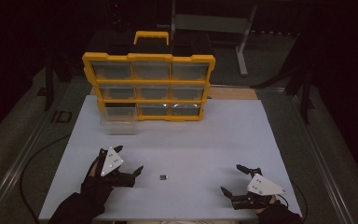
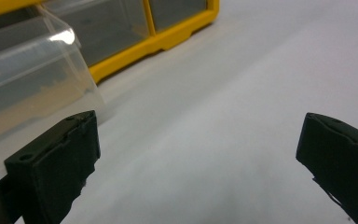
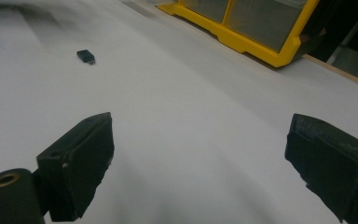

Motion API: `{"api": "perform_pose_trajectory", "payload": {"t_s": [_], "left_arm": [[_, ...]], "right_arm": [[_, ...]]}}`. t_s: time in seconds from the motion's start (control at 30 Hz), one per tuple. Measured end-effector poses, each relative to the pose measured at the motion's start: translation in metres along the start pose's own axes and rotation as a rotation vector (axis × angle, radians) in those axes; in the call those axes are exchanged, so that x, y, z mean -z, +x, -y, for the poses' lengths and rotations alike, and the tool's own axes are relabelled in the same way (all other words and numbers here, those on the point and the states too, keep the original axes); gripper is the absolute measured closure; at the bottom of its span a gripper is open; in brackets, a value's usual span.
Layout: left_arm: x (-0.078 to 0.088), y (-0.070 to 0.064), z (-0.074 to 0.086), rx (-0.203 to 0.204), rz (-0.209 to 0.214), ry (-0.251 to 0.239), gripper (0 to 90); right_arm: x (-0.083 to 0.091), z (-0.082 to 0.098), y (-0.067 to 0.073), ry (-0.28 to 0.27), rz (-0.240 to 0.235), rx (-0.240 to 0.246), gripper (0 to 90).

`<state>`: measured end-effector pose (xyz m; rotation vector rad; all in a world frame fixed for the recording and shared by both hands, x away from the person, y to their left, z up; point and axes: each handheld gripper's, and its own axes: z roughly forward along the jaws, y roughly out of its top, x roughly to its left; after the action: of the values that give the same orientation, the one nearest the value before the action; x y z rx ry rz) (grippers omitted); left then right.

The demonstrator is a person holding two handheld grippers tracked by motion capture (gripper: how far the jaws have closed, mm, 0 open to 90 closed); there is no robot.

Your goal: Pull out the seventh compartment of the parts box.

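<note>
Thing in hand: a small dark plug-like part (image 1: 163,177), seemingly a tiny USB dongle, lying flat on the white counter (image 1: 191,140), well in front of the yellow organiser (image 1: 149,86).
Place against the organiser: the part sits out in the open, in front of the organiser's middle column, nearer the person's edge; a clear drawer (image 1: 119,122) stands pulled out at the organiser's lower left corner.
Left claw (image 1: 131,161): jaws apart, holding nothing, just left of the part, on the near side of the pulled-out drawer.
Right claw (image 1: 235,179): jaws apart, empty, well to the right of the part and far in front of the organiser's right corner.
Weight: judged very light; it would likely skid if nudged.
Stiffness: probably hard plastic with a short metal tip, rigid and not fragile.
Slip: smooth sides and a low profile, so a loose pinch may let it squirt out.
Where to grip: across the two long sides of the dark body, jaws brought low to the counter.
</note>
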<state>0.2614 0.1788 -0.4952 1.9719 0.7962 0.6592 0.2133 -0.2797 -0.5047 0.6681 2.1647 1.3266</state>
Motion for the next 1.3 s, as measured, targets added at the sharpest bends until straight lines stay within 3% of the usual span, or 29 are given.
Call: {"api": "perform_pose_trajectory", "payload": {"t_s": [0.53, 1.3], "left_arm": [[0.001, 0.001, 0.016, 0.0, -0.043, 0.04, 0.0], [0.0, 0.003, 0.019, 0.005, -0.025, 0.027, 0.0]], "right_arm": [[0.0, 0.0, 0.0, 0.0, 0.002, 0.004, 7.9], [0.0, 0.0, 0.0, 0.002, 0.002, 0.004, 7.9]]}}
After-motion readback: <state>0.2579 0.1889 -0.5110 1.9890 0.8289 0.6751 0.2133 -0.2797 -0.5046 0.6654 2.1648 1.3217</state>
